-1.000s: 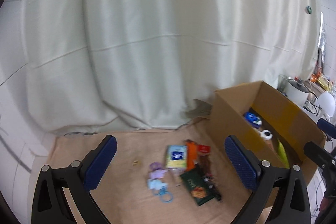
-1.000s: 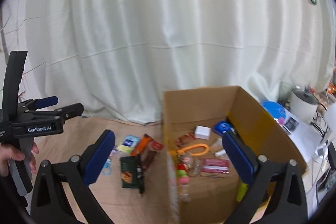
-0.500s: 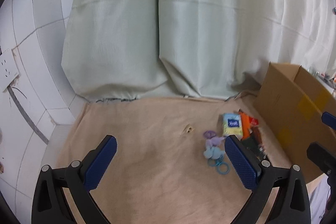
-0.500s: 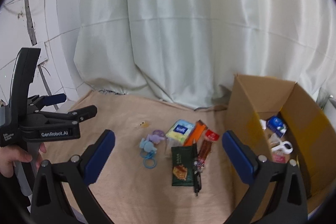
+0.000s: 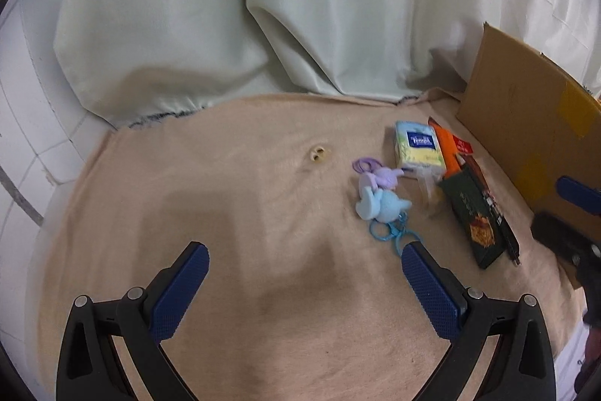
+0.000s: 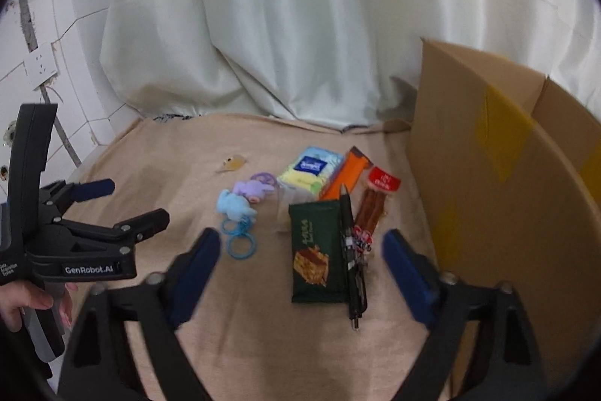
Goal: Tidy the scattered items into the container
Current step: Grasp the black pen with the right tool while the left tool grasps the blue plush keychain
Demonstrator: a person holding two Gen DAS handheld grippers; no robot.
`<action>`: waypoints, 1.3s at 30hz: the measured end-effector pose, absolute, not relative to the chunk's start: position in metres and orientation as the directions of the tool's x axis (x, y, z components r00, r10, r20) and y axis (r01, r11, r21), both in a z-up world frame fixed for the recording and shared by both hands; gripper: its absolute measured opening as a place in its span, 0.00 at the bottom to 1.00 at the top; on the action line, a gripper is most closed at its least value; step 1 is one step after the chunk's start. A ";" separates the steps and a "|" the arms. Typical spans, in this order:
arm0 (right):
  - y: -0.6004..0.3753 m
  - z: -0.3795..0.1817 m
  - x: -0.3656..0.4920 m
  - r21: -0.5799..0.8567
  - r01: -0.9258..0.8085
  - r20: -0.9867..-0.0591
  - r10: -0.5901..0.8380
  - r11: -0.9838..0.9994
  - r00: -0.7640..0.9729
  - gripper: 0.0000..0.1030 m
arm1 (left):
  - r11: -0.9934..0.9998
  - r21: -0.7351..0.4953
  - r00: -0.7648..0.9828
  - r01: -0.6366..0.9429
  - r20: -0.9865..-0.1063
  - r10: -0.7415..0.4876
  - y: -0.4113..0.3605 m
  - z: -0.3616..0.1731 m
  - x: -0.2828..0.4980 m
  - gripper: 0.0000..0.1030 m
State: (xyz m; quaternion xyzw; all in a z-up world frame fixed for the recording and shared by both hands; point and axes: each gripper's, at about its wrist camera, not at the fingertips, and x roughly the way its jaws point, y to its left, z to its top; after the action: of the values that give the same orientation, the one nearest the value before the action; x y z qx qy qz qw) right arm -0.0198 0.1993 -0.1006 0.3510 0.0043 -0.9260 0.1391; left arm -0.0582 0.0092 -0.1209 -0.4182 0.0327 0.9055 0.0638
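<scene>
Nearest the right wrist camera, the right gripper [image 6: 300, 262] hangs with its jaws spread wide and nothing between them, poised above the dark green snack packet [image 6: 317, 250] and the black pen [image 6: 351, 258] that lies along the packet's right edge. The left gripper [image 5: 304, 284] is likewise wide apart and empty, over a bare stretch of the tan cloth [image 5: 225, 213], with the clutter off to its right. Just beyond the packet and pen lie a red-topped strip of snack sticks [image 6: 375, 202], an orange packet [image 6: 347, 171] and a pale tissue pack [image 6: 310, 170], crowded so close that several seem to touch. To their left sit 2 small plush keychains, a blue one [image 6: 233, 205] with blue rings and a purple one [image 6: 251, 188], and a tiny yellowish object [image 6: 233, 162] lies apart farther back. The cardboard box [image 6: 488, 175] stands at the right, near the strip of sticks; its inside is hidden from both views, so what it already holds cannot be told. At least 8 items lie on the cloth, so by my reading the bulk of the tidying is left, and the packet or pen looks the likeliest next pick. A white curtain [image 6: 300, 25] closes off the back.
</scene>
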 end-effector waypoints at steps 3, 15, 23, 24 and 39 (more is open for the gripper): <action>0.211 -0.121 -0.032 0.079 0.186 -0.694 -0.188 -0.979 -0.695 0.50 | -0.989 -0.022 -0.631 -0.148 -0.768 0.112 0.011 -0.131 -0.063 1.00; 0.218 -0.151 -0.055 0.039 0.170 -0.764 -0.139 -0.985 -0.630 0.20 | -0.985 -0.068 -0.616 -0.158 -0.773 0.152 0.013 -0.148 -0.080 1.00; 0.214 -0.157 -0.068 0.024 0.190 -0.774 -0.139 -0.981 -0.618 0.20 | -0.983 -0.067 -0.604 -0.170 -0.781 0.158 0.019 -0.154 -0.088 1.00; 0.213 -0.157 -0.069 0.021 0.193 -0.774 -0.139 -0.981 -0.618 0.20 | -0.983 -0.067 -0.603 -0.172 -0.782 0.159 0.020 -0.154 -0.089 1.00; 0.216 -0.146 -0.066 0.042 0.200 -0.761 -0.162 -0.979 -0.629 0.13 | -0.976 -0.079 -0.595 -0.201 -0.782 0.186 0.038 -0.156 -0.105 1.00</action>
State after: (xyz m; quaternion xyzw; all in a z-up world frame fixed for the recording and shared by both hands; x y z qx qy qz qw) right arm -0.0657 0.2159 -0.1455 0.4191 0.0231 -0.9021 0.1002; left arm -0.1045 0.0379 -0.1564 -0.4366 0.0089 0.8930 0.1085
